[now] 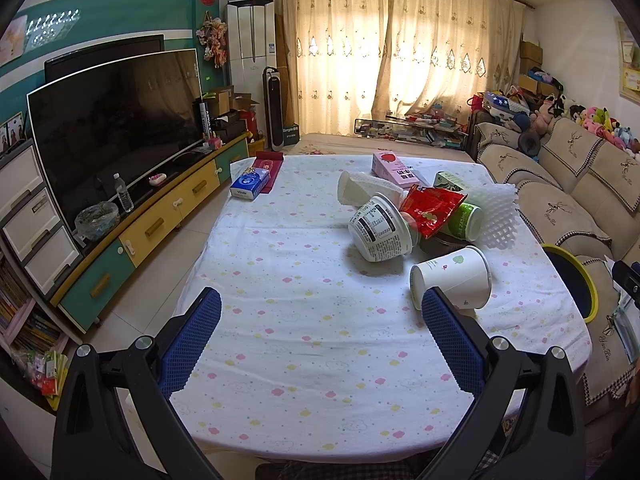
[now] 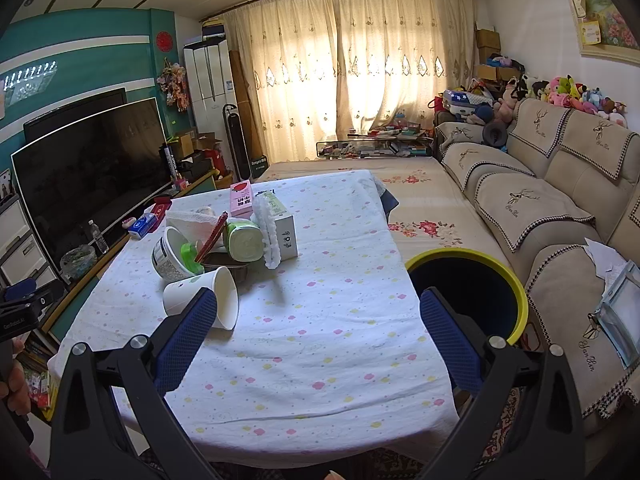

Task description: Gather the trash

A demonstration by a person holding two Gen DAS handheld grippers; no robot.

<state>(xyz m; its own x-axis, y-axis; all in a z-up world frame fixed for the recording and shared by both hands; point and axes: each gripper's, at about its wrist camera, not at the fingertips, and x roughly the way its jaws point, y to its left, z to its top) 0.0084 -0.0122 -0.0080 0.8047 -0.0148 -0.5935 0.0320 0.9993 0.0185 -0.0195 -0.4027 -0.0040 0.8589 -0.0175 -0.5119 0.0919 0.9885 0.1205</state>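
Indoors — cloud-print tablecloth, sofa, television

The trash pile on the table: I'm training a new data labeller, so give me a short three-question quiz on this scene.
1. True or false: the paper cup nearest the grippers stands upright.
2. Where is the bin? A) on the table B) beside the table, on the sofa side C) under the TV
3. Fill in: both the left gripper and the right gripper have their fingers ____ and hold nothing.

Key: 1 false, it lies on its side; 2 B; 3 open.
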